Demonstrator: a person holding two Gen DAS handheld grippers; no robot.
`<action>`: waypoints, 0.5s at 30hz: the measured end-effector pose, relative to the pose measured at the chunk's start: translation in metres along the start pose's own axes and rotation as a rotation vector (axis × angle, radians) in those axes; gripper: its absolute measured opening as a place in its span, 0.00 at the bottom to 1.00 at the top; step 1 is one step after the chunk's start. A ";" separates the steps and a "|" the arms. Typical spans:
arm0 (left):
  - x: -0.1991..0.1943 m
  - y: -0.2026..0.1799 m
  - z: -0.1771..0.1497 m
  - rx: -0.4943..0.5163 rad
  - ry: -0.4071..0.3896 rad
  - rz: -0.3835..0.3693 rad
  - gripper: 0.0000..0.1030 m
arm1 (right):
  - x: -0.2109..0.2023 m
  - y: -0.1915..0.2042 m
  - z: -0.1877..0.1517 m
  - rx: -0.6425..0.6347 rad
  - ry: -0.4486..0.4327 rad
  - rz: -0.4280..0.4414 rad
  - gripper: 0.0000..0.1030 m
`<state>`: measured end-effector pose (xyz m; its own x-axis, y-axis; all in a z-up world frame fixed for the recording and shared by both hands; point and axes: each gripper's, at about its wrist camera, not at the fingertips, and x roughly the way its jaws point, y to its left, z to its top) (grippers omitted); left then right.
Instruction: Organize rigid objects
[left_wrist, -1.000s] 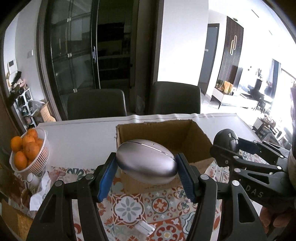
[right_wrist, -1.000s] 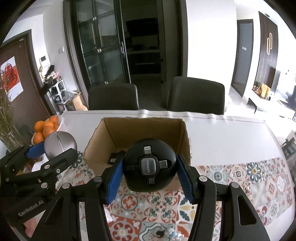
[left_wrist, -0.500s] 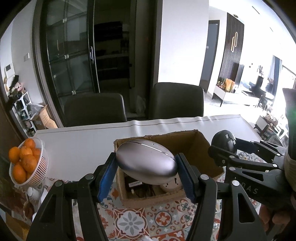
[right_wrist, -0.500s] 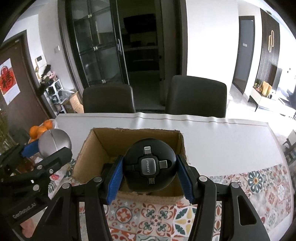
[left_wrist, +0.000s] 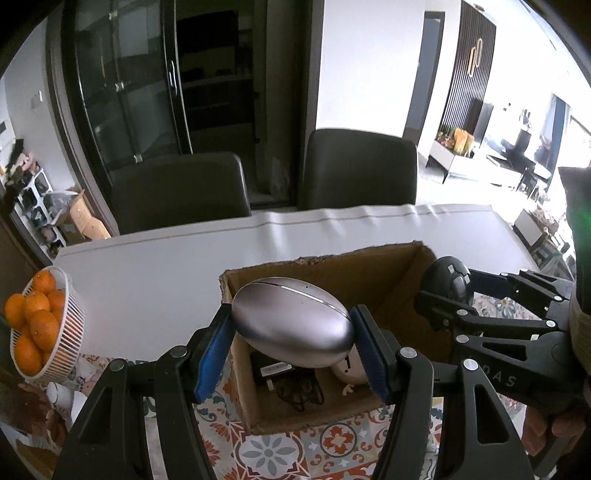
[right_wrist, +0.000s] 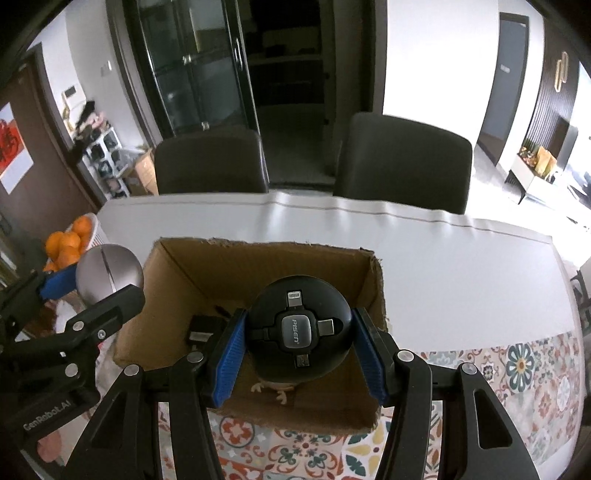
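Note:
My left gripper (left_wrist: 291, 341) is shut on a silver egg-shaped case (left_wrist: 291, 326) and holds it above the left part of an open cardboard box (left_wrist: 332, 267). My right gripper (right_wrist: 297, 349) is shut on a round black PISEN cable hub (right_wrist: 299, 338) above the box's (right_wrist: 258, 258) near right part. Inside the box lie a black adapter with cable (left_wrist: 284, 376) and a white object (left_wrist: 349, 371). Each gripper shows in the other's view, the left gripper with the silver case (right_wrist: 109, 275) and the right gripper with the black hub (left_wrist: 447, 278).
A white basket of oranges (left_wrist: 40, 328) stands at the table's left edge. The table has a white cover (left_wrist: 166, 273) and a patterned tile runner (right_wrist: 517, 369) under the box. Two dark chairs (right_wrist: 402, 158) stand at the far side.
Both grippers have risen and moved forward over the box with their objects. The box interior now shows below them.

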<state>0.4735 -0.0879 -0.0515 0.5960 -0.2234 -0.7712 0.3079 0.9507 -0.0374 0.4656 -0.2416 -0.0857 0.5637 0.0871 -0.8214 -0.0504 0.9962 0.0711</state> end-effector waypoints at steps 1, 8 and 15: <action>0.005 0.001 0.000 0.003 0.016 -0.004 0.61 | 0.003 0.000 0.001 -0.002 0.008 -0.003 0.55; 0.043 0.007 -0.002 0.000 0.124 -0.013 0.61 | 0.034 -0.002 0.007 -0.027 0.089 -0.012 0.55; 0.071 0.005 -0.010 0.010 0.215 -0.037 0.61 | 0.058 0.003 0.006 -0.093 0.162 -0.007 0.55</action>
<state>0.5102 -0.0966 -0.1125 0.4127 -0.2057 -0.8873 0.3343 0.9404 -0.0625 0.5030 -0.2340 -0.1292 0.4249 0.0714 -0.9024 -0.1269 0.9917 0.0187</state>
